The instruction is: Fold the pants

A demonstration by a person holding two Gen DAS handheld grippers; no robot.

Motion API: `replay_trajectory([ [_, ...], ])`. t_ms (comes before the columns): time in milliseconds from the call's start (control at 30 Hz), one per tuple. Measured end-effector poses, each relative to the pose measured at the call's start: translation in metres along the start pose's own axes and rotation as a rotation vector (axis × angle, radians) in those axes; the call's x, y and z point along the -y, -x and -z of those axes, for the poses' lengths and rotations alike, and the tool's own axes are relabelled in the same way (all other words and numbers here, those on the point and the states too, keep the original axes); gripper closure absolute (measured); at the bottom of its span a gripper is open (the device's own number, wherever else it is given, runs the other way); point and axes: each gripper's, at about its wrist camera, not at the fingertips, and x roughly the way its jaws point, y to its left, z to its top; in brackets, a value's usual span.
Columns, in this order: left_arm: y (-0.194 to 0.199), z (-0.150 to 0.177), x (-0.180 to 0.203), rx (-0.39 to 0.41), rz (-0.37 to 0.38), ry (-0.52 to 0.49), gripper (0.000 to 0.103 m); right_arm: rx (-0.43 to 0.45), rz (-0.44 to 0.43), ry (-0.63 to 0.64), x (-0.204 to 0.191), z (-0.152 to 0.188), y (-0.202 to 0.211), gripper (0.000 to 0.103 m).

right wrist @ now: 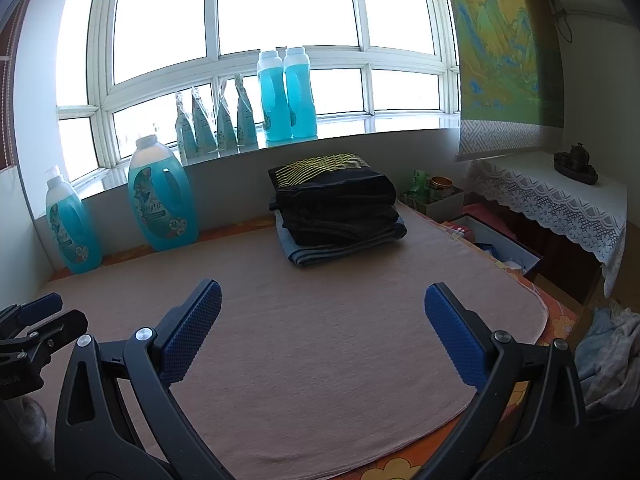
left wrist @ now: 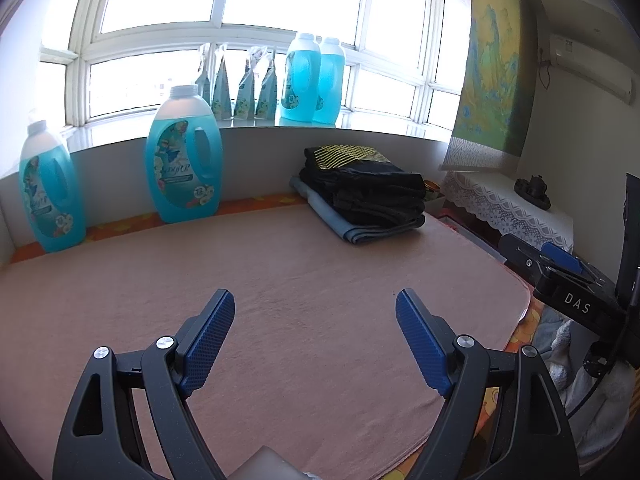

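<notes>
A stack of folded pants (left wrist: 362, 192) lies at the far right of the pink mat (left wrist: 280, 272): dark pairs on top, one with yellow stripes, a blue-grey pair at the bottom. It also shows in the right wrist view (right wrist: 336, 208), on the mat (right wrist: 320, 340). My left gripper (left wrist: 316, 300) is open and empty, hovering over the near part of the mat. My right gripper (right wrist: 324, 296) is open and empty, also over the near mat. The right gripper's body shows at the right edge of the left wrist view (left wrist: 560, 276).
Two big blue detergent bottles (left wrist: 184, 160) (left wrist: 50, 188) stand at the mat's far left edge. More bottles (right wrist: 286, 96) and pouches (right wrist: 216, 120) stand on the window sill. A lace-covered side table (right wrist: 560, 200), open boxes (right wrist: 492, 240) and a laundry pile (right wrist: 608, 352) are to the right.
</notes>
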Motion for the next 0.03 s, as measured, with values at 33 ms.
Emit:
replay_trajectory([
  [33, -0.0003, 0.0001, -0.0007, -0.004, -0.002, 0.003, 0.020, 0.001, 0.002, 0.001, 0.0001, 0.0001, 0.0004, 0.000],
])
